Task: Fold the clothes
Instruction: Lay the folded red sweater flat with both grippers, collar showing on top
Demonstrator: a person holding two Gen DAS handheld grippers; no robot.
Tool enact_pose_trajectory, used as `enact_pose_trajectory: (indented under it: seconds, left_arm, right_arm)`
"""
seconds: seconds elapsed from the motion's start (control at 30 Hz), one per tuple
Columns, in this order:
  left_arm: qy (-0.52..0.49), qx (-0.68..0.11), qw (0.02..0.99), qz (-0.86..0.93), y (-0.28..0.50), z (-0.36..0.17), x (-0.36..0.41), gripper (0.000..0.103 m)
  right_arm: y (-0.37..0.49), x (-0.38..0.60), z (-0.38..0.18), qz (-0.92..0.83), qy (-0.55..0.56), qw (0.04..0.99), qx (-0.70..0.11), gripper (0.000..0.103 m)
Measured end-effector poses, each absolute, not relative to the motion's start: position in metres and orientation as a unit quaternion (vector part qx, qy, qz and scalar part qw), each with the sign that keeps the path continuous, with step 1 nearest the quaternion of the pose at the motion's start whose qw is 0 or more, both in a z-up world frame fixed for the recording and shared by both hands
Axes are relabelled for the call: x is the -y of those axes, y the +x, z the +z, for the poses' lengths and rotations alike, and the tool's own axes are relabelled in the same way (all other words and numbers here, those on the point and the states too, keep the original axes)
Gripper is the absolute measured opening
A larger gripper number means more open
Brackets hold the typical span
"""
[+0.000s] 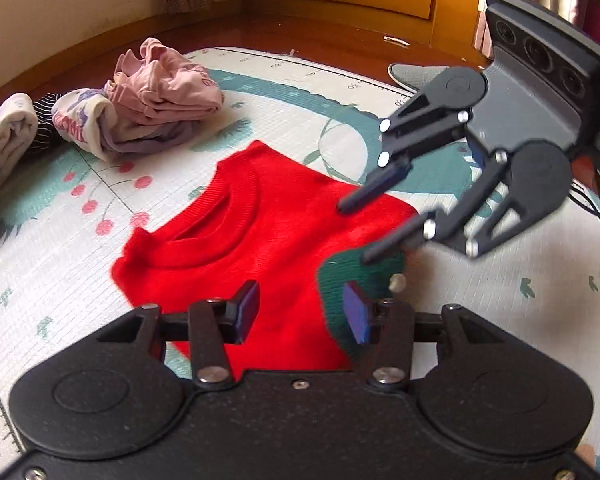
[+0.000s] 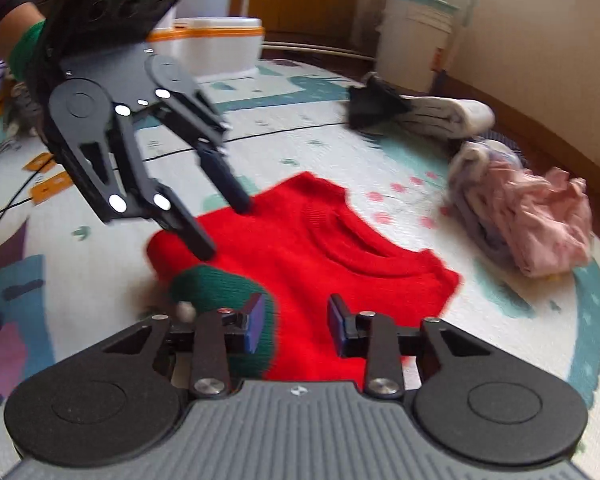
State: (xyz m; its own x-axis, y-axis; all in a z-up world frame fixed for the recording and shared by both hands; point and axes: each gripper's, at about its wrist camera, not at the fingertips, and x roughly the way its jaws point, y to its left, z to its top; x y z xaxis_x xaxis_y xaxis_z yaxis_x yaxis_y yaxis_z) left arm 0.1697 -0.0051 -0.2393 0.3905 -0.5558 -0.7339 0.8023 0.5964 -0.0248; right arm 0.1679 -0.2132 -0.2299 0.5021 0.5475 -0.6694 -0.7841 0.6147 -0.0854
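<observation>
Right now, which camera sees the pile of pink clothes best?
The left wrist view: the pink pile is sharp there, showing its folds and the printed letters on the pink cloth. In the right wrist view the pile sits at the right side, blurred, so only its pink colour and crumpled shape show.

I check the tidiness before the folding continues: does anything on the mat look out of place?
Yes: the pink garment lies crumpled on a loose clothes pile beyond the red sweater, not folded flat.

One red sweater (image 1: 260,232), two grippers, perhaps four crumpled garments (image 1: 160,92).
</observation>
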Motion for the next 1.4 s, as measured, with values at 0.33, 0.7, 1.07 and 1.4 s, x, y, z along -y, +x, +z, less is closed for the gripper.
enact_pose_trajectory:
  seconds: [0.33, 0.7, 1.07, 1.4]
  left_arm:
    - [0.161, -0.394, 0.81, -0.402, 0.177, -0.273, 0.009, 0.052]
    - [0.188, -0.374, 0.822, -0.385, 0.236, -0.244, -0.009, 0.053]
    - [0.163, -0.407, 0.816, -0.376, 0.256, -0.267, -0.016, 0.056]
    - [-0.036, -0.469, 0.838, -0.275, 0.221, -0.248, -0.064, 0.056]
  right_arm:
    - [0.179, 0.208, -0.257, 0.398, -0.173, 0.826, -0.359, 0.035]
    - [0.242, 0.223, -0.233, 0.338, -0.16, 0.864, -0.336, 0.038]
    - [0.276, 0.246, -0.266, 0.313, -0.084, 0.861, -0.393, 0.047]
    - [0.244, 0.284, -0.253, 0.254, 0.081, 0.868, -0.419, 0.051]
